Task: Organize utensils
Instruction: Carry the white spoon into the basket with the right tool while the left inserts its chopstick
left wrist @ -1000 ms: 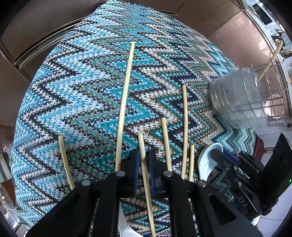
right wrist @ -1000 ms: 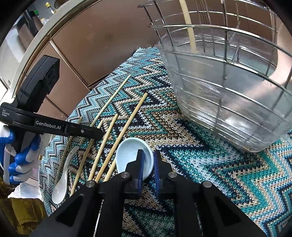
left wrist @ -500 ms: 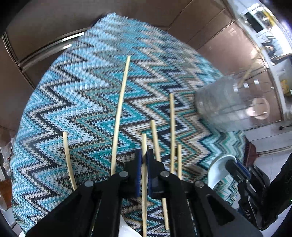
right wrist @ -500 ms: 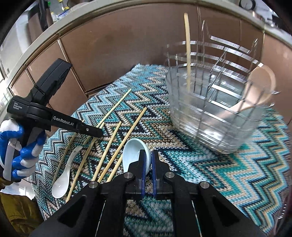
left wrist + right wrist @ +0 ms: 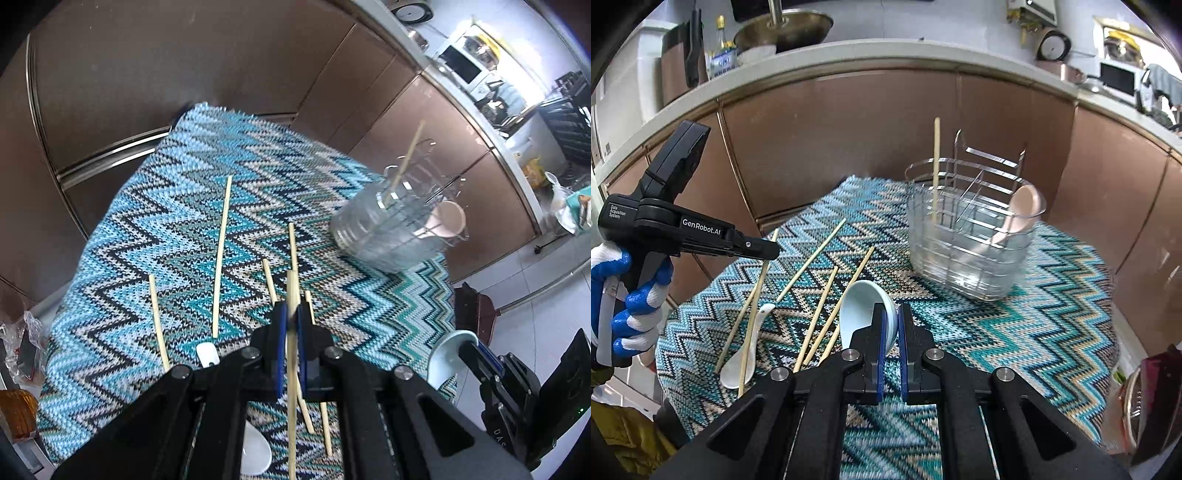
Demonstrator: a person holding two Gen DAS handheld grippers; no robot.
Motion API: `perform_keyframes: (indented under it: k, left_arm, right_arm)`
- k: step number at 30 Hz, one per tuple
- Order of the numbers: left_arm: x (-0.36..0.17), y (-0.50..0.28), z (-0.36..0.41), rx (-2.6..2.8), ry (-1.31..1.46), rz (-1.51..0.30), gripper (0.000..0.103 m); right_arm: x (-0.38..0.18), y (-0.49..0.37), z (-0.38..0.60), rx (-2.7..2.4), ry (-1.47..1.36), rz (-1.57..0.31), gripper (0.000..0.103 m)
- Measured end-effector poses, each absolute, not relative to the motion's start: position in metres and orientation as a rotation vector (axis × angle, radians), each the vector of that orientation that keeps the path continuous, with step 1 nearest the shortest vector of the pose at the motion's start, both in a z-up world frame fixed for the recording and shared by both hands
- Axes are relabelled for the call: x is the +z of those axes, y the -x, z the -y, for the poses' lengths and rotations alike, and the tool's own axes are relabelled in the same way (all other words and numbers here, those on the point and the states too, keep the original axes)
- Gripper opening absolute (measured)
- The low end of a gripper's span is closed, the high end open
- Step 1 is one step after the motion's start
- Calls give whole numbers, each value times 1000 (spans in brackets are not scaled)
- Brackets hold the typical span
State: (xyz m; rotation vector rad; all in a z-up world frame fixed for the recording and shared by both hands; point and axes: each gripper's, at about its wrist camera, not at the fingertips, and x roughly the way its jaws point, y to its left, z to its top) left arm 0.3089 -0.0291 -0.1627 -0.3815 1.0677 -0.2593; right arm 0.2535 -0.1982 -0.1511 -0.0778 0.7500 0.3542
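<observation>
The zigzag-knit cloth (image 5: 1015, 332) covered the table, and the wire caddy (image 5: 971, 243) with its clear liner stood at about one o'clock from your right gripper, well apart from it, already holding one upright chopstick (image 5: 936, 162) in its left section and a pink spoon (image 5: 1015, 214) in its right. Four loose chopsticks (image 5: 812, 256) and a small white spoon (image 5: 744, 354) lay on the cloth toward ten o'clock. Your right gripper (image 5: 891, 332) was closed on the rim of the pale blue spoon (image 5: 864, 310), bowl tilted up and clear of the cloth. Your left gripper (image 5: 291, 332) was clamped on a single chopstick (image 5: 291, 369), raised off the cloth and running straight along the fingers toward twelve o'clock; from it the caddy (image 5: 388, 236) sat at about one o'clock. By my judgement, both pickups were complete and the carry to the caddy was in hand. The next move called for tipping the chopstick upright over the left section and lowering the spoon handle-first beside the pink one, one gripper at a time to avoid collision.
</observation>
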Motion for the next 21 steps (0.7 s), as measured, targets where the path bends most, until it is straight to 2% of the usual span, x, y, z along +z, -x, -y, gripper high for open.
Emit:
perform_keyframes:
  k: [12,21]
  left_arm:
    - [-106,-257,21,-304,374,-934,5]
    - [-41,-235,29,-354,353,-765,5]
  right_arm:
    - [-103,-194,196,298,77,-636,6]
    - [-58,-164,201,222,77,-499,6]
